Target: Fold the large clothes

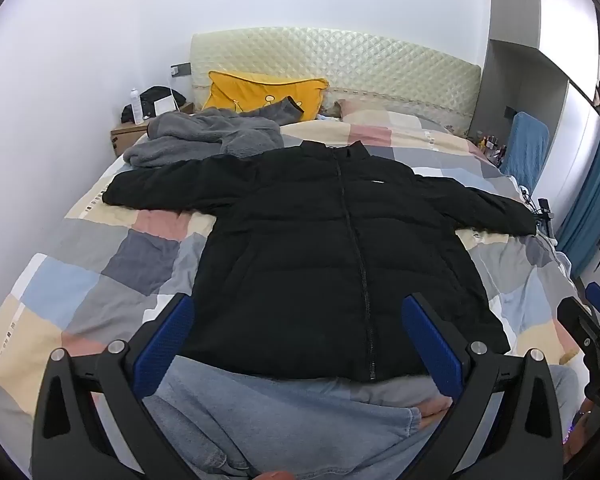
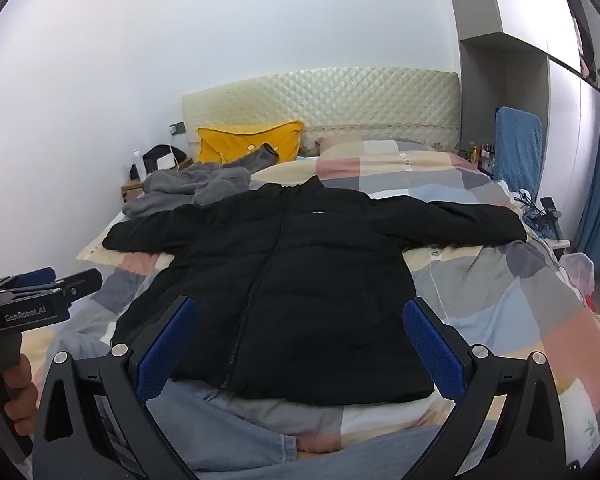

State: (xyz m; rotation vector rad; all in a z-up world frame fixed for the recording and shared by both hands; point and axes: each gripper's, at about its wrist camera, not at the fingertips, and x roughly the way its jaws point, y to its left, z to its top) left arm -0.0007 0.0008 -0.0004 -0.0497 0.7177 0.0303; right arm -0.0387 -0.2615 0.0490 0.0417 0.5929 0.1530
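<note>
**Black jacket laid flat on bed, both grippers hovering open**

Nearest: the person's legs in light blue denim jeans (image 1: 268,428), at the foot of the bed. A bare foot peeks out between the trouser legs.

Left gripper (image 1: 298,340): jaws spread as wide as they go, blue pads apart, nothing between them. It hangs above the jacket's hem, tilted down, not touching.

Right gripper (image 2: 300,340): same, jaws fully apart, empty, above the hem, clear of the fabric. A hand (image 2: 18,392) grips the left tool's handle at the left edge of the right wrist view.

Black quilted zip-front puffer jacket (image 1: 320,248): front up, zipped, flat in the middle of the bed, hem towards the person, collar towards the headboard. Both sleeves stretch out sideways.

Under it: patchwork duvet in pastel squares (image 1: 100,280), covering the bed.

Beyond the left sleeve: crumpled grey fleece garment (image 1: 204,136), touching the jacket's shoulder.

Further: mustard yellow pillow (image 1: 260,90) leaning on the cream quilted headboard (image 1: 340,60). Wooden bedside cabinet (image 1: 126,134) left of it, cluttered.
</note>
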